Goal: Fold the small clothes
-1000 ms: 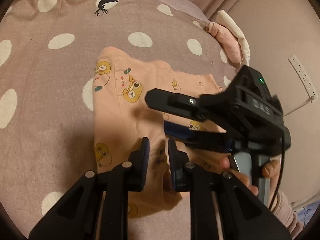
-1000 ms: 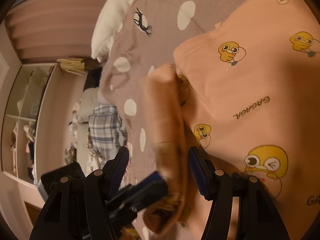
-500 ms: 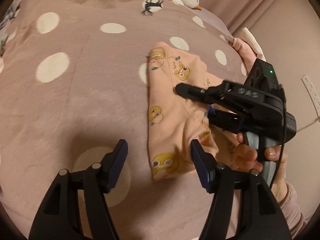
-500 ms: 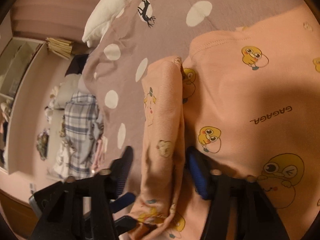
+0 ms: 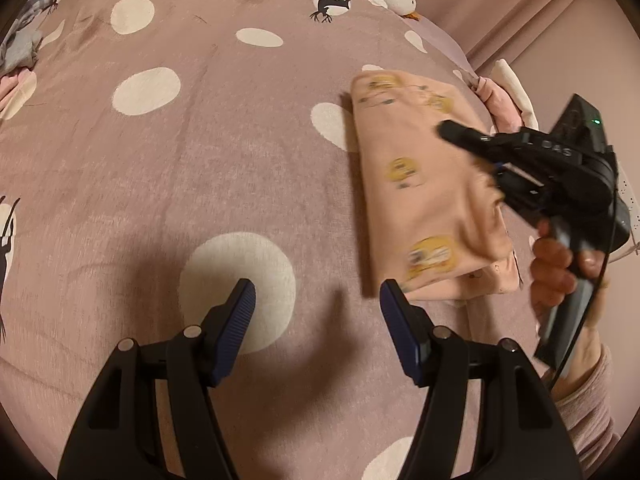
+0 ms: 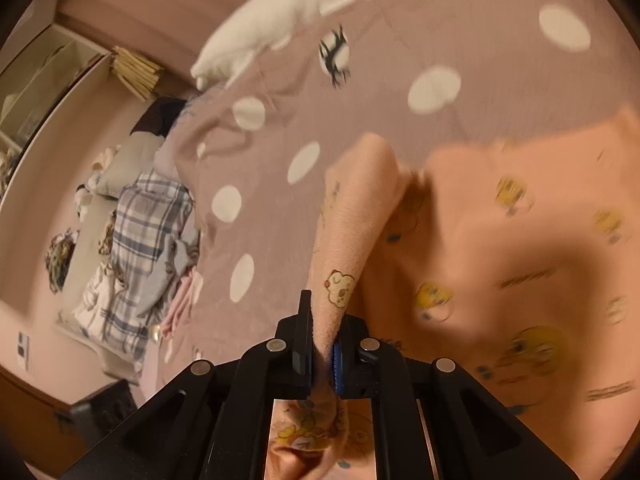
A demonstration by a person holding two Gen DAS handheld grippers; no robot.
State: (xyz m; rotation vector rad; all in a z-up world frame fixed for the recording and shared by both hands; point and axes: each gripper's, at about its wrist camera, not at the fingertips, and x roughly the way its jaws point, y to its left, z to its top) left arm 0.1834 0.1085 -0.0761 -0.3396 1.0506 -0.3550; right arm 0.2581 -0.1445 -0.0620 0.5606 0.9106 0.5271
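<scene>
The right gripper (image 6: 322, 350) has its fingers (image 6: 304, 344) clamped narrow on a fold of the peach duck-print garment (image 6: 500, 248), lifting that edge off the polka-dot bedspread (image 6: 360, 92); the left gripper (image 5: 316, 312) hangs with fingers wide and empty above the bedspread, just beside the garment's near corner.

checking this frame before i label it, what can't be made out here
- Peach garment, left wrist view: its right part is hidden behind the right claw and its handle; the prints are motion-blurred.
- Peach garment, right wrist view: the pinched fold disappears between the shut pads; the lower part is hidden by the claw body.
- Clothes pile, right wrist view: too small and blurred to tell items apart.
</scene>
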